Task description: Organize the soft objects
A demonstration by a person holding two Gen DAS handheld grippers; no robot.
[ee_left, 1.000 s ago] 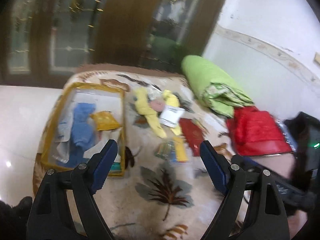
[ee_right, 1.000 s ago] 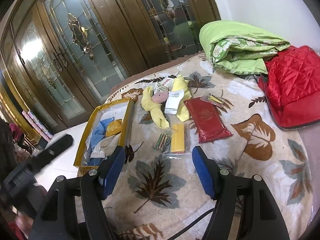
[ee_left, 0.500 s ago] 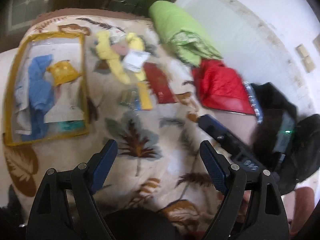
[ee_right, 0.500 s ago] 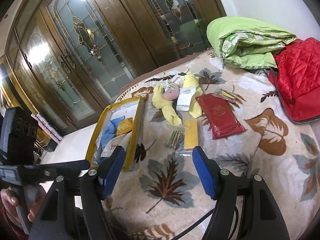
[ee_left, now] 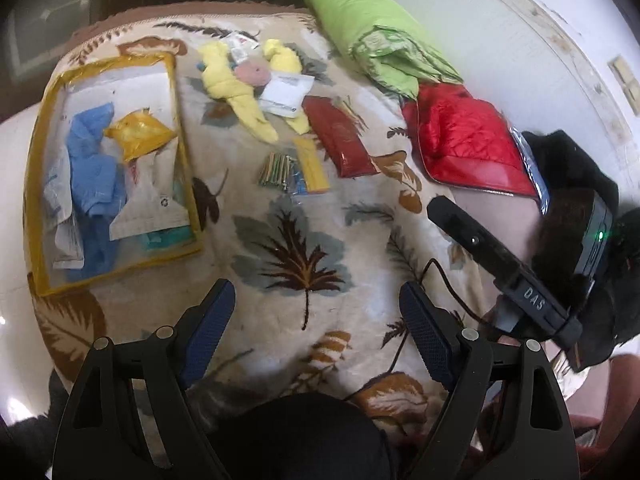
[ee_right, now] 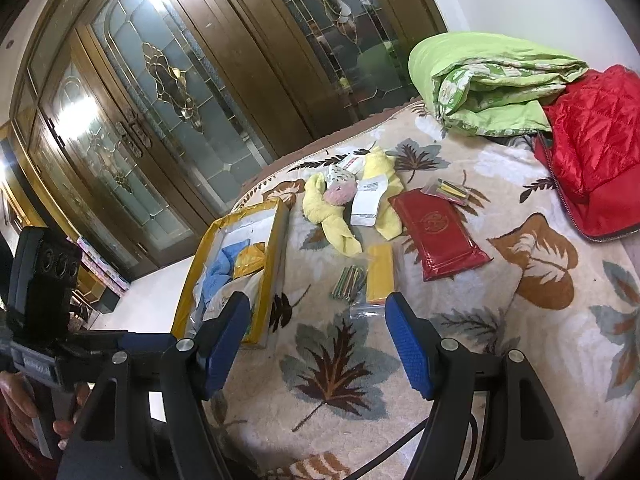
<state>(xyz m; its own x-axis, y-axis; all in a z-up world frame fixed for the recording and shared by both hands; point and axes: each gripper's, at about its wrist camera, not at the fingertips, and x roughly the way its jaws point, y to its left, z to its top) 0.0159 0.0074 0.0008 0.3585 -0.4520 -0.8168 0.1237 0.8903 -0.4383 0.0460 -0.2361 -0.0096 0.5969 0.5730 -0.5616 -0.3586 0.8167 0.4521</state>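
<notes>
A clear bag with yellow trim [ee_left: 182,148] [ee_right: 276,256] lies at the left of a leaf-patterned blanket [ee_left: 296,248] [ee_right: 336,372], holding blue cloth [ee_left: 94,152] and a yellow pouch [ee_left: 138,134]. Yellow soft towels [ee_left: 236,92] [ee_right: 336,220] with a pink item and white packet [ee_left: 286,94] lie beyond. A red pouch [ee_left: 338,140] [ee_right: 440,236], a yellow bar [ee_left: 310,164] [ee_right: 380,276] and coloured sticks [ee_left: 278,170] lie nearby. My left gripper [ee_left: 316,316] and right gripper [ee_right: 316,340] are both open and empty, above the blanket's near part.
A folded green quilt [ee_left: 372,36] [ee_right: 488,84] and a red quilted jacket [ee_left: 464,140] [ee_right: 592,152] lie at the back right. Wooden glass-paned doors [ee_right: 180,92] stand behind. The other gripper's body shows at the right in the left wrist view [ee_left: 504,272].
The left gripper has risen and tilted down, now looking over the whole blanket. The right gripper has shifted slightly forward and left. Both stay open.
</notes>
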